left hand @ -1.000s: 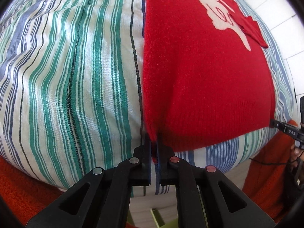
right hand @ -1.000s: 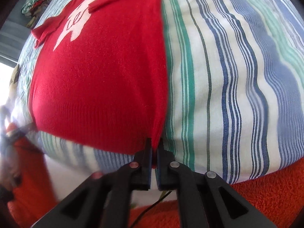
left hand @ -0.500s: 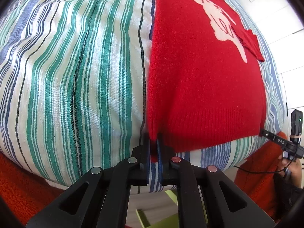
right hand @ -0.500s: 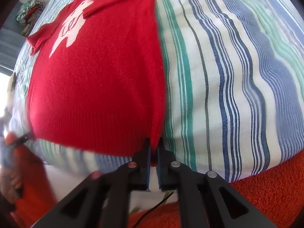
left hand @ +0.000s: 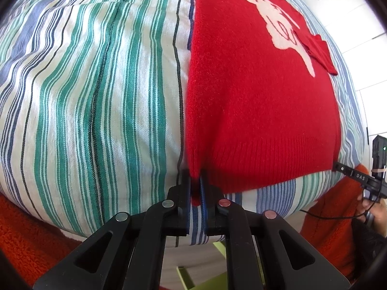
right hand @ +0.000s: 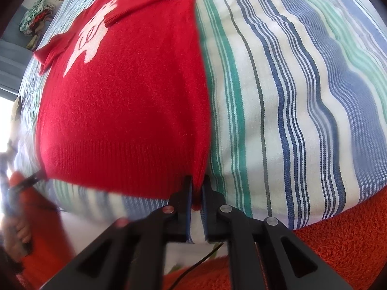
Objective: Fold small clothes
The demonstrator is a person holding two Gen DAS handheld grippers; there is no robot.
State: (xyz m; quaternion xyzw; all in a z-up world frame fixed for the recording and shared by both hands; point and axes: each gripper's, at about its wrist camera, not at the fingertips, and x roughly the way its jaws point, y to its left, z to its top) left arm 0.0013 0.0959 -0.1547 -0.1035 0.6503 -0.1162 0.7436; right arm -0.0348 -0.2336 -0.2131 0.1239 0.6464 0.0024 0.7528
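I've got left gripper (left hand: 195, 186) and right gripper (right hand: 198, 188) pinching the red sweater (left hand: 261, 111) hem corners; next, lift evenly and fold toward the collar.

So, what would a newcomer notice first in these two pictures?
First, the bright red sweater with a white animal figure, lying flat on the striped sheet. Next, the left gripper and right gripper, each pinching one bottom corner of its ribbed hem.
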